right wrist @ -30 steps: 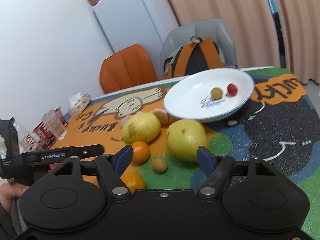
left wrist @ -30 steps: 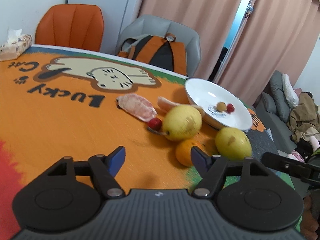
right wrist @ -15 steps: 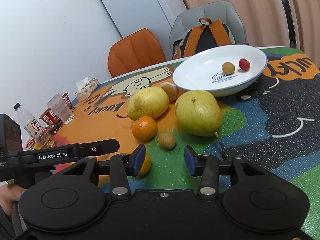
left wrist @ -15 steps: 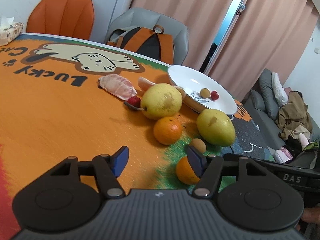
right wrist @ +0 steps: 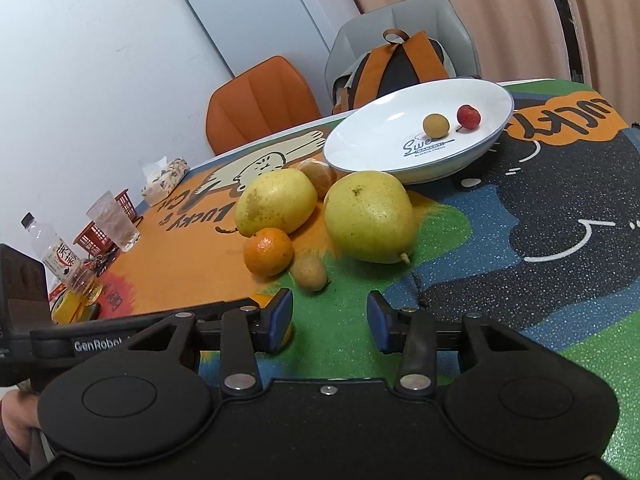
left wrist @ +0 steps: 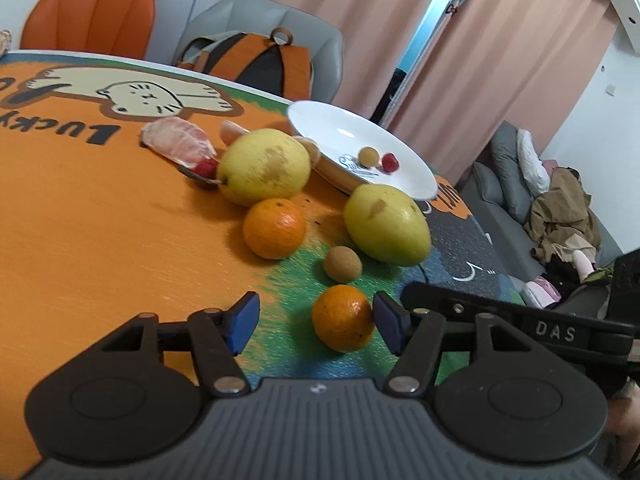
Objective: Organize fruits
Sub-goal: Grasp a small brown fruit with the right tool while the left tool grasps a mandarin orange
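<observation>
- So, left gripper [left wrist: 316,320]: jaws closing, blue pads either side of a small orange [left wrist: 343,323]. The right pad looks about touching it; the left pad is clearly off it, so no real grip.
- Right gripper [right wrist: 330,322]: jaws partly open with only green mat between them, holding nothing. The left gripper's bar crosses the lower left of that view.
- Just past the left fingers, mid-frame: a little brown fruit [left wrist: 343,264], a second orange [left wrist: 275,228] and two big yellow pears [left wrist: 265,172] [left wrist: 386,229], all bunched close together.
- A peeled citrus segment [left wrist: 178,143] lies upper left of the pears, a small red berry [left wrist: 206,168] beside it.
- White plate [right wrist: 380,136] sits behind the fruit, holding one tan ball fruit [right wrist: 436,126] and one red berry [right wrist: 468,117].
- Surface is a cartoon cat mat [left wrist: 80,220], orange, green and black.
- Room: orange chair [right wrist: 260,100], grey chair with a backpack [right wrist: 400,66], pink curtains [left wrist: 360,20], and a glass [right wrist: 114,220] and bottle [right wrist: 56,254] at far left of the right view.
</observation>
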Demonstrator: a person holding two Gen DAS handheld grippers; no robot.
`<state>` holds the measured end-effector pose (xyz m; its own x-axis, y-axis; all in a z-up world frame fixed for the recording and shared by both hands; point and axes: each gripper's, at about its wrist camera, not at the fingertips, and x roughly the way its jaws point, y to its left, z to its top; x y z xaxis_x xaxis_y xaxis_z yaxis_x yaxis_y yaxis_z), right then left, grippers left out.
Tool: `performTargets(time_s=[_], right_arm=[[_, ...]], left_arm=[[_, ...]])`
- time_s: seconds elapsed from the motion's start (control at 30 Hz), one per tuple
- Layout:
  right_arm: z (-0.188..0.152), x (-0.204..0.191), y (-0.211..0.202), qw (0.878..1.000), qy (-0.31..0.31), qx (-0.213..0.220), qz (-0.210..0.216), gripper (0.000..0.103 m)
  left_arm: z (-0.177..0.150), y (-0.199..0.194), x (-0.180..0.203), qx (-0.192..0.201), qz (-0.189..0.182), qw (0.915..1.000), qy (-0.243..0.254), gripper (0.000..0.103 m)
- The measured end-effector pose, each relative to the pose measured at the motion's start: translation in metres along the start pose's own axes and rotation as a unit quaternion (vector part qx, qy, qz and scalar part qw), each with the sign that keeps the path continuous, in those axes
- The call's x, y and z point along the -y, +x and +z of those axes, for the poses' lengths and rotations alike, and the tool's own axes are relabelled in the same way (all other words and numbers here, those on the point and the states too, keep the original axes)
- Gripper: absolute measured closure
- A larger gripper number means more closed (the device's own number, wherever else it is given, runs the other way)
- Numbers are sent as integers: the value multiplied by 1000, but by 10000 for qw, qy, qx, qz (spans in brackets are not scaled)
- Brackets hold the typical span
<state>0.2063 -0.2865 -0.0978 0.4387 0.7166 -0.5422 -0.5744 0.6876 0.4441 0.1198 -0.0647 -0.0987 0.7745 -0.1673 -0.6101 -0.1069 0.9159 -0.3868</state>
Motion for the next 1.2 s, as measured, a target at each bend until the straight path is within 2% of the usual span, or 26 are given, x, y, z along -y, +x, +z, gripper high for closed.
performTargets(time_s=[0.1, 0.17, 0.2, 0.4, 0.87, 0.93, 0.97, 1.2], right_arm=[[2, -2, 5, 10000, -7, -24, 30, 61], [4, -4, 9, 10000, -39, -60, 41, 61], [5, -5, 11, 9999, -58, -73, 46, 61], [8, -13, 23, 9998, -133, -137, 100, 61], [11, -25, 46, 9991, -313, -274, -33, 61], [10, -25, 50, 9989, -336, -315, -53, 68], [9, -26, 52, 9988, -355, -321, -67, 78], [15, -37, 49, 9987, -424, -267, 70, 79]], left_arm=[[-2, 3, 3, -85, -148, 9999, 23, 50], [-2, 4, 1, -116, -346, 9993, -47, 65], [-2, 4, 1, -121, -423, 9990, -64, 70], [1, -2, -1, -134, -300, 9995, 11, 71], [11, -25, -35, 172, 390, 9990, -164, 71], [11, -27, -37, 186, 430, 9988, -172, 71], [11, -28, -38, 194, 443, 9987, -172, 71], [16, -41, -47, 331, 559, 9977, -191, 71]])
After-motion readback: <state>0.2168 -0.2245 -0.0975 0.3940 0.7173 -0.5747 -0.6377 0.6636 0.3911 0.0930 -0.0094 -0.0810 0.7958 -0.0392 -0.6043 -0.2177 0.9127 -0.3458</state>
